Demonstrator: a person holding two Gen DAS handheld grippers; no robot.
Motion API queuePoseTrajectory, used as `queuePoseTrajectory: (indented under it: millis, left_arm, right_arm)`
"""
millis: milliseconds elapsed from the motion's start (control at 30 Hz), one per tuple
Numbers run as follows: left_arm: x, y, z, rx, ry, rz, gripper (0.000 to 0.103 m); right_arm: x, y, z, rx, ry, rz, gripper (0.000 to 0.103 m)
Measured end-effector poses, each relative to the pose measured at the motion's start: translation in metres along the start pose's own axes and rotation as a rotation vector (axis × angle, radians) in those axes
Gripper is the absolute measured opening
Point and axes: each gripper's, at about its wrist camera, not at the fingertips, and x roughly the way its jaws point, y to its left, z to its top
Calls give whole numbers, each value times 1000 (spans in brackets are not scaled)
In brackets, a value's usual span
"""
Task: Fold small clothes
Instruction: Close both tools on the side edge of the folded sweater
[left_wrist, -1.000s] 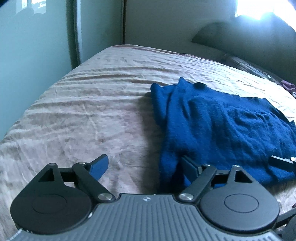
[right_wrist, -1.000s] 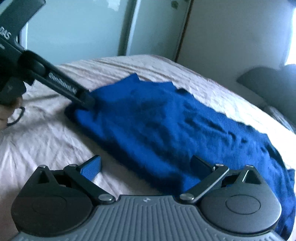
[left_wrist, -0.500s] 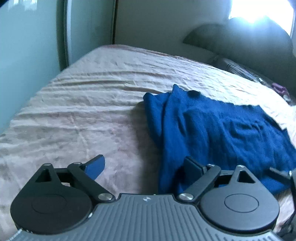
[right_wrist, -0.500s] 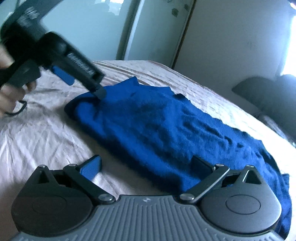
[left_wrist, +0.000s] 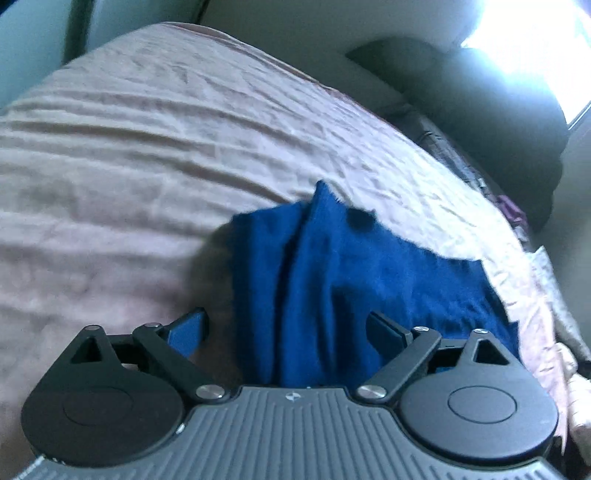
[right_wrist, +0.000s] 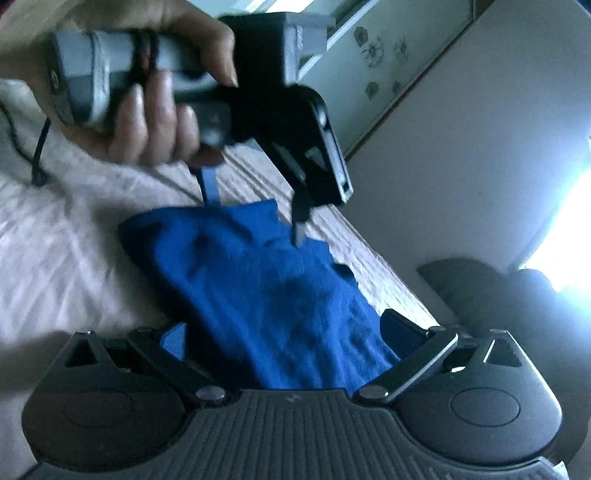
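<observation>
Since half a second ago both of my cameras have swung in close over the blue garment (left_wrist: 354, 295), which now fills the gap between each pair of fingers where before it lay further out on the bed. It is a dark blue knitted piece, rumpled and partly doubled over, lying on the wrinkled pinkish bedsheet (left_wrist: 129, 166) toward the right side of the bed in the left wrist view, with a pointed corner sticking up at its far edge. My left gripper (left_wrist: 286, 332) is spread wide, its blue-padded fingers straddling the near left part of the cloth without pinching it. From the right wrist view I can see that same left gripper (right_wrist: 255, 218) from outside, tilted down over the far end of the garment (right_wrist: 266, 295), one finger (right_wrist: 208, 184) just at the cloth's edge (whether it touches, I cannot tell through the blur), held by a hand (right_wrist: 147, 96) wrapped around its grey handle. My right gripper (right_wrist: 280, 339) is also spread apart, cloth lying between its fingers but not clamped. Beyond the bed stand a pale wall, a dark headboard (left_wrist: 480, 96) and a bright window at the far right.
</observation>
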Motion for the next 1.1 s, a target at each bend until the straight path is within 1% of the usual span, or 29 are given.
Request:
queuePoseTrajectory:
  millis: [67, 133, 233, 267, 333, 367, 400, 433, 467, 500, 533, 567, 600, 667, 700, 933, 1100]
  left_arm:
    - [9, 2, 8, -26, 9, -56, 93]
    - [15, 3, 13, -36, 5, -86, 94]
    - [24, 1, 20, -24, -11, -107, 94]
    - [27, 0, 22, -13, -20, -114, 94]
    - [30, -2, 23, 10, -36, -92, 86]
    - [31, -5, 23, 36, -41, -73, 77]
    - [32, -8, 23, 58, -43, -54, 66]
    - [33, -9, 23, 71, -44, -36, 60]
    - [34, -10, 23, 80, -46, -16, 47]
    - [35, -10, 24, 79, -43, 2, 33]
    - [36, -8, 24, 70, -36, 8, 23]
    - [37, -6, 25, 54, -27, 2, 12]
    - [36, -4, 25, 33, -25, -5, 11]
    - [33, -7, 23, 36, -44, 17, 10]
    - [31, -11, 21, 50, -56, 37, 9]
    - [7, -52, 15, 117, -132, 135, 9]
    - [-8, -80, 16, 102, -165, 150, 9]
  right_arm:
    - [10, 3, 6, -8, -6, -17, 102]
    - [19, 3, 12, 7, -13, 3, 102]
    - [30, -2, 16, 31, 5, 42, 102]
    - [31, -4, 16, 41, 10, 61, 100]
    - [31, -9, 15, 68, 10, 112, 93]
    - [30, -11, 15, 77, 7, 136, 81]
    - [30, -12, 15, 85, 8, 155, 58]
    - [30, -12, 15, 87, 14, 166, 47]
    - [30, -12, 16, 88, 19, 185, 33]
    - [32, -12, 16, 88, 22, 202, 27]
    - [31, -12, 16, 87, 21, 216, 24]
    - [30, -12, 17, 89, 18, 228, 14]
    - [29, -13, 17, 96, 11, 231, 11]
    - [22, -17, 17, 126, -2, 241, 9]
    - [23, -24, 17, 163, -4, 260, 8]
    - [16, -85, -3, 531, -22, 419, 7]
    - [5, -116, -25, 727, -43, 472, 7]
